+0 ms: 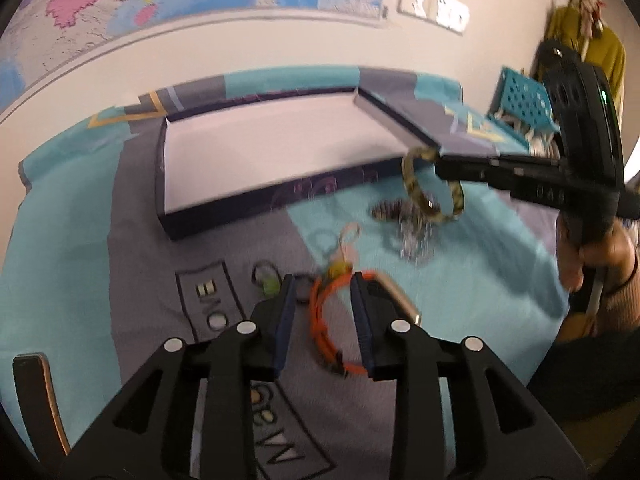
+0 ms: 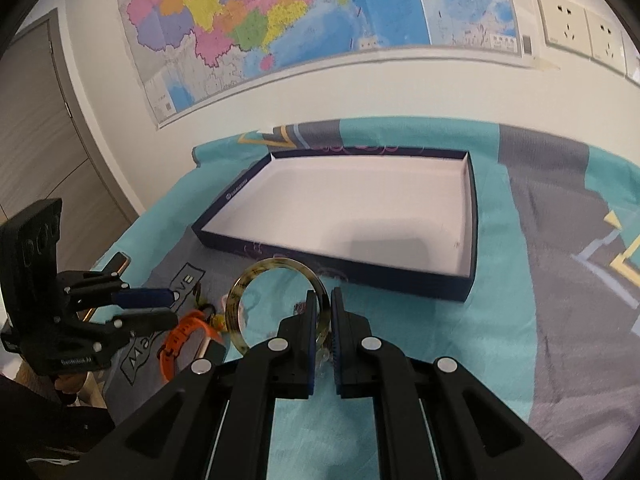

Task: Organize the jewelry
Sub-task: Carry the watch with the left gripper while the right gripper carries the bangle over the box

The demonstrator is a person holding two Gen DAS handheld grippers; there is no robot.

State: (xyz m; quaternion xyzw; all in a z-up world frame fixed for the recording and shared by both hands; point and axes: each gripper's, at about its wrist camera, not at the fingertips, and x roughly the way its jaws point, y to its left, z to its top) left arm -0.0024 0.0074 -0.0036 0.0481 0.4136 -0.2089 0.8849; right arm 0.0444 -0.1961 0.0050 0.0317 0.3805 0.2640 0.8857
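Note:
My right gripper [image 2: 323,300] is shut on a mottled yellow-brown bangle [image 2: 256,280] and holds it above the cloth, in front of the near wall of the shallow dark box [image 2: 344,268] with a white inside. In the left wrist view the bangle [image 1: 416,188] hangs from the right gripper [image 1: 438,160] beside the box [image 1: 280,196]. My left gripper [image 1: 324,284] is open, its fingers either side of an orange watch band [image 1: 320,328] lying on the cloth. The left gripper also shows in the right wrist view [image 2: 168,304], next to the orange band [image 2: 180,336].
A silver chain pile [image 1: 412,236], a small green-and-clear ring [image 1: 266,278], a pale loop with a yellow charm [image 1: 344,252] and a gold-edged watch case [image 1: 400,296] lie on the teal and grey cloth [image 1: 480,280]. A teal basket [image 1: 520,100] stands at the far right. A map hangs on the wall [image 2: 280,20].

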